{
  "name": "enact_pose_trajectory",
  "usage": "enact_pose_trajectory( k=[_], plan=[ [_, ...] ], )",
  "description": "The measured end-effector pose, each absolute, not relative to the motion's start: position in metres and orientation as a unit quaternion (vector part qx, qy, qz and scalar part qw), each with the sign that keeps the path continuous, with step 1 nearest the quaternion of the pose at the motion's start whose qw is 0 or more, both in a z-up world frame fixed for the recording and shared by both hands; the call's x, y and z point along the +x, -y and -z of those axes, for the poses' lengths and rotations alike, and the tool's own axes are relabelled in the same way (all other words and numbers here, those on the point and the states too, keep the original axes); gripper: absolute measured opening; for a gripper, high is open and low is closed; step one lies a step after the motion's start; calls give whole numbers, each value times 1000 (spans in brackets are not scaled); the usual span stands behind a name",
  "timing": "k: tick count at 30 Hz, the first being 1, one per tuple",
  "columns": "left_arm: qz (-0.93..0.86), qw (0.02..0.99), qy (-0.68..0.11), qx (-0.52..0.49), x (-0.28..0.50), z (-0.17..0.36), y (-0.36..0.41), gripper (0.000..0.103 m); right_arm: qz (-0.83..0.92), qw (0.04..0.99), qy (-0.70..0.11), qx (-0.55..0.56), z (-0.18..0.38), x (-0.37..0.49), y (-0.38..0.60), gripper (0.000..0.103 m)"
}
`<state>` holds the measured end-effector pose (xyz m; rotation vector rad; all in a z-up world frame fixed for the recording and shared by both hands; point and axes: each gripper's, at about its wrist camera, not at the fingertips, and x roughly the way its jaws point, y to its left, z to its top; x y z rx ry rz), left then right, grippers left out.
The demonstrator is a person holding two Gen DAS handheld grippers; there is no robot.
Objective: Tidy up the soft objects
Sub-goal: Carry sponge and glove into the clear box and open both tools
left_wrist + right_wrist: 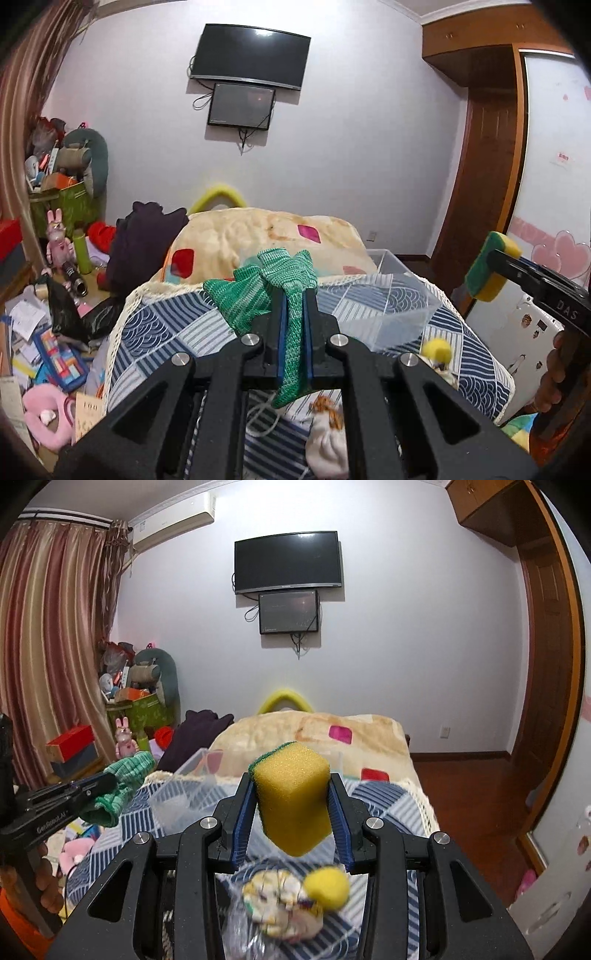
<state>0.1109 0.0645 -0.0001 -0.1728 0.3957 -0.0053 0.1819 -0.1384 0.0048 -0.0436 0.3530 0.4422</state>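
Note:
My left gripper [294, 295] is shut on a green knitted cloth [273, 288] and holds it above the bed; it also shows at the left of the right wrist view [122, 786]. My right gripper [291, 786] is shut on a yellow sponge with a green scouring side [291, 801], held in the air; it also shows at the right of the left wrist view [491, 269]. A clear plastic box [399, 295] stands on the blue patterned bed cover [166, 332] ahead of both grippers; it also shows in the right wrist view [184, 794].
A yellow pom-pom with a patterned cloth [295, 904] and a white-orange soft item [325, 435] lie on the bed below the grippers. A beige blanket [258, 236] and a dark garment [144, 243] lie beyond. The floor at the left is cluttered [48, 332]. A wardrobe [554, 184] stands at the right.

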Motion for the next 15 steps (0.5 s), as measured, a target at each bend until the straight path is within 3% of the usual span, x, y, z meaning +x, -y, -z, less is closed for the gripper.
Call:
enact_pose_trajectory(
  k=[15],
  plan=[
    [21, 963, -261, -67, 196, 15, -62, 7, -224, 943, -239, -57, 17, 242, 106, 35]
  ],
)
